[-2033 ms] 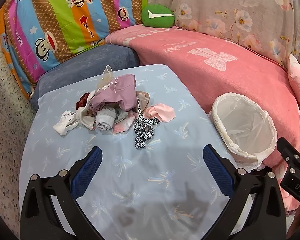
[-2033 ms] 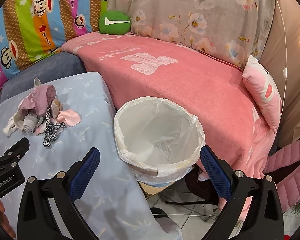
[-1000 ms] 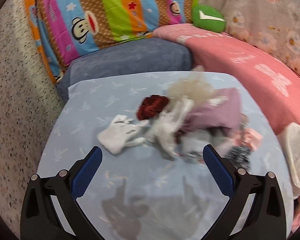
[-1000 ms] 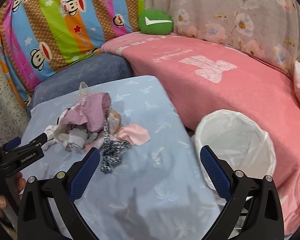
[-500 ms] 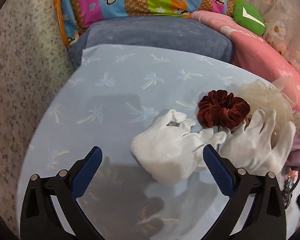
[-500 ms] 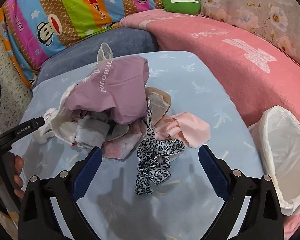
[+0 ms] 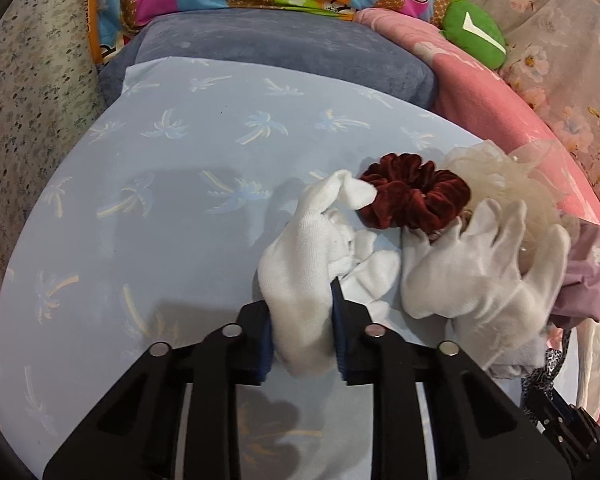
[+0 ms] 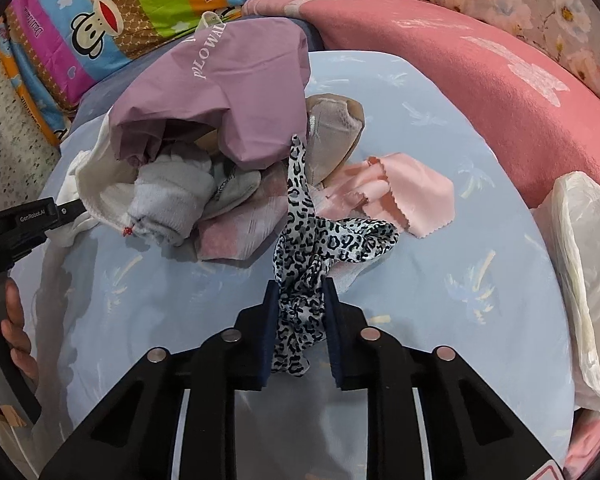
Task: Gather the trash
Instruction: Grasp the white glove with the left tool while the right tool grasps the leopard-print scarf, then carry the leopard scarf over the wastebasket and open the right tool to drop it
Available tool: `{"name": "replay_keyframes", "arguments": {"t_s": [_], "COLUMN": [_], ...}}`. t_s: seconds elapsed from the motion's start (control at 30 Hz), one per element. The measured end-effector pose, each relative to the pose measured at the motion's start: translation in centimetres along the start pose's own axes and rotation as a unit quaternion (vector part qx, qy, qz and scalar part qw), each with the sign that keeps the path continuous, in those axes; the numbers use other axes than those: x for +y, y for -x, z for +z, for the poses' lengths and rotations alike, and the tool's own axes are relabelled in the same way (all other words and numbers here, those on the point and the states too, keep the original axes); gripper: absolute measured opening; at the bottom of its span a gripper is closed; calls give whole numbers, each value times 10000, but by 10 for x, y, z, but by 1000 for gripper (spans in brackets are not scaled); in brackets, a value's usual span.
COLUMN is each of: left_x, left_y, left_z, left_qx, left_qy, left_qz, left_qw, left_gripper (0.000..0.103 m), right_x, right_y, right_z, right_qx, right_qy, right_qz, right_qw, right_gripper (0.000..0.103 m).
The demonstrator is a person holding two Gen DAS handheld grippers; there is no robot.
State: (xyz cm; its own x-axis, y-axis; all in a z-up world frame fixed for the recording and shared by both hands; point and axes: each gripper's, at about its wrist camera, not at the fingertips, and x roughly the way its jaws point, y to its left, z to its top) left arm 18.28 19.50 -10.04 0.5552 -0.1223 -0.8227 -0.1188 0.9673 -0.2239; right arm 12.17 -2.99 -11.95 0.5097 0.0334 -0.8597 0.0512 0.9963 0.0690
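On a round table (image 7: 148, 208) draped in pale blue palm-print cloth, the left gripper (image 7: 302, 320), jaws just closed, pinches a crumpled white glove (image 7: 300, 264) beside a maroon scrunchie (image 7: 414, 196). The right gripper (image 8: 298, 320), likewise just closed, clamps a leopard-print fabric strip (image 8: 312, 240) near the white-lined bin (image 8: 588, 264).

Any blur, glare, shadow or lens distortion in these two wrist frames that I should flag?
Left wrist: sharp, strong fisheye bending with dark corners, soft tool shadow on the blue tablecloth, the white glove slightly overexposed. Right wrist: also sharp, same distortion, no glare, leopard-print cloth crisp, bin liner bright at the edge.
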Motion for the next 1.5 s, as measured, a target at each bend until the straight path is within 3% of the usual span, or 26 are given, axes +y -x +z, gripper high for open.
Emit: {"name": "replay_keyframes", "arguments": {"t_s": [0.4,0.8,1.2,1.5], "left_x": [-43,-127,-255,-327], "left_y": [77,127,121,104], "left_z": [-5,-23,-74,-108], "left_qx": [-607,-945,-595,-297], "left_qy": [-276,-1105,-2363,-2991], "left_qz": [-331,-1020,-1858,-2240], "left_qw": [9972,9841,9519,9271], "left_gripper": [18,18,18,18], "right_x": [-8,-59,-175,-253], "right_y": [76,135,163,153], "right_z": [-1,-2,-30,-50], "right_qx": [-615,-1150,-1371,-1220], "right_qy": [59,-378,-1275,-1797], "right_qz": [107,-120,-807,-1153], "right_qw": [9980,9926,9790,9693], "right_gripper": [16,16,17,17]}}
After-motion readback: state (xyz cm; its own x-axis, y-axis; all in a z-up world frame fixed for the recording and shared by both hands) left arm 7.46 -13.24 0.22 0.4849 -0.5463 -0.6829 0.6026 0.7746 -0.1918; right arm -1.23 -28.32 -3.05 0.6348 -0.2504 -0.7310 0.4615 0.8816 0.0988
